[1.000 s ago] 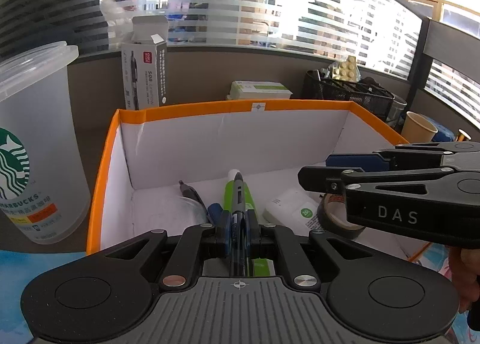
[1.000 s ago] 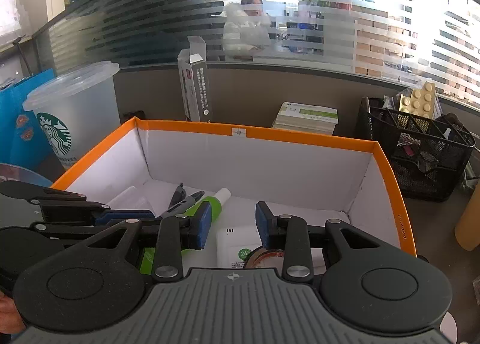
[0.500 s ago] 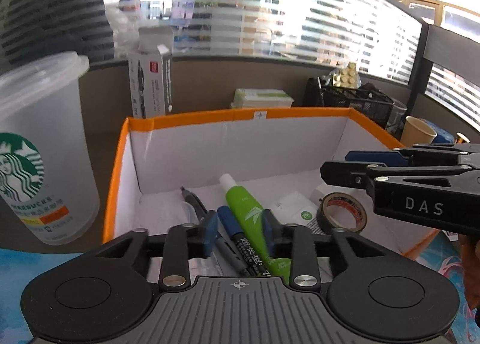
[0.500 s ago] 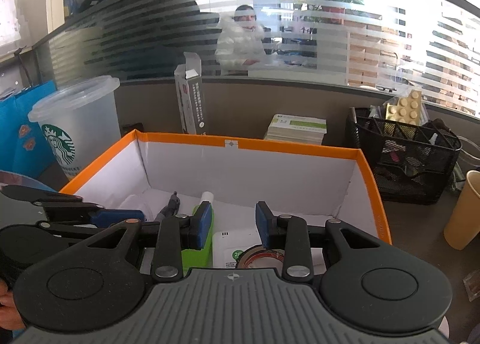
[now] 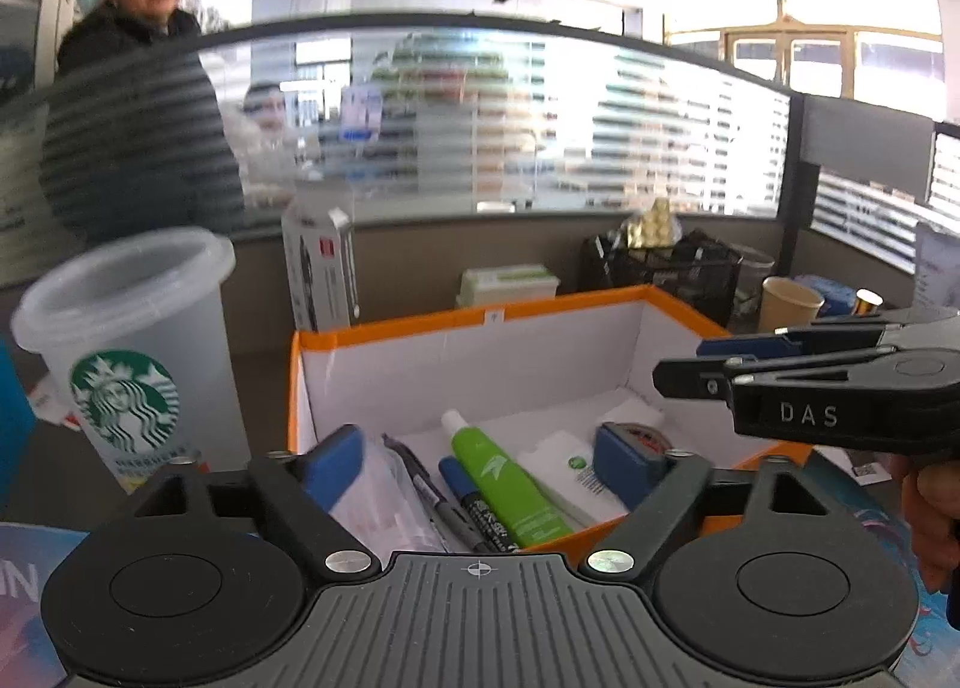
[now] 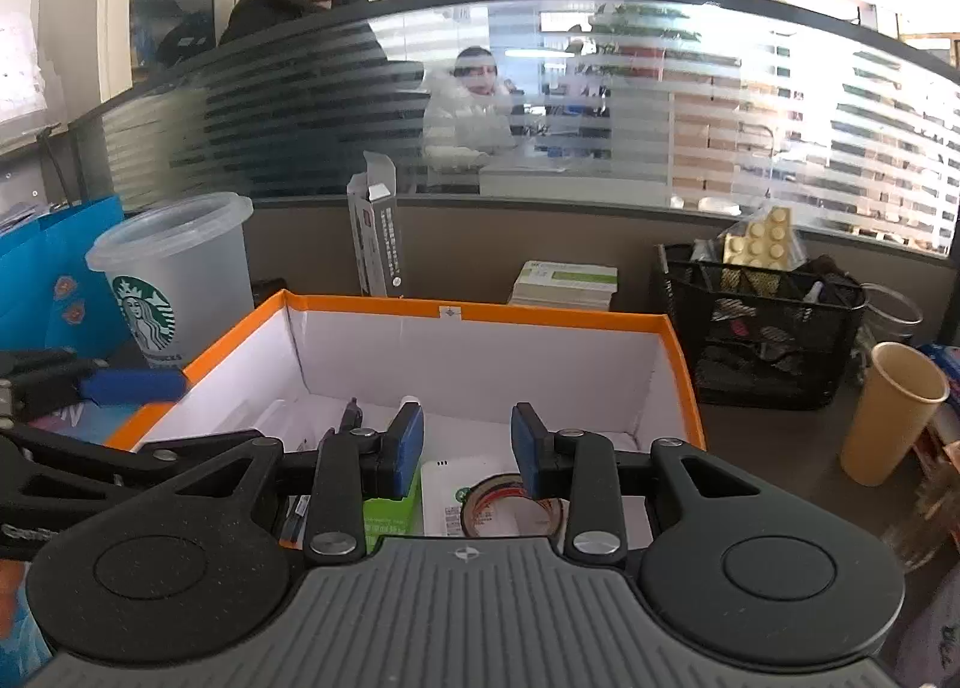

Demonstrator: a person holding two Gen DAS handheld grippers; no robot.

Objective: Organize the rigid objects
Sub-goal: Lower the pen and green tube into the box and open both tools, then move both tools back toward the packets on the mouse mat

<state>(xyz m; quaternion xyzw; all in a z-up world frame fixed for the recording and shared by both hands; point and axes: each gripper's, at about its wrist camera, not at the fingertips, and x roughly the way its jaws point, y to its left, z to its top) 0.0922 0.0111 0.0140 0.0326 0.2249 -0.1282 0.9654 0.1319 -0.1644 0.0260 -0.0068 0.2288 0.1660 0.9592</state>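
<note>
Currently on my list, item by item.

Left gripper (image 5: 477, 463): low centre of the left wrist view. Its jaws have just been opening and now stand wide, with nothing held; the pens lie below the gap, not between the pads.

Right gripper (image 6: 467, 451): low centre of the right wrist view, and seen side-on at the right edge of the left view. Jaws partly apart, nothing between them.

Orange box (image 5: 420, 325): centre of both views, white inside, open top. It holds the sorted goods.

Contents, lower middle of the left view: a green tube (image 5: 507, 484) lying lengthwise; a blue-capped marker (image 5: 474, 499) touching its left side; a dark pen (image 5: 417, 478) just left of that; a clear packet (image 5: 384, 484) at the left wall; a white card (image 5: 570, 463) right of the tube; a roll of tape (image 6: 510, 502), partly hidden behind my right-hand pad in the left view.

Outside the box: a plastic cup (image 5: 129, 340) at left, a paper cup (image 6: 888, 412) at right, a wire basket (image 6: 762, 322) behind it.

Step, as I judge it: a drop into the box is done and both hands are free. The next move calls for choosing a loose item outside the box; none is clearly in reach in either view, so I would swing a camera round first.
</note>
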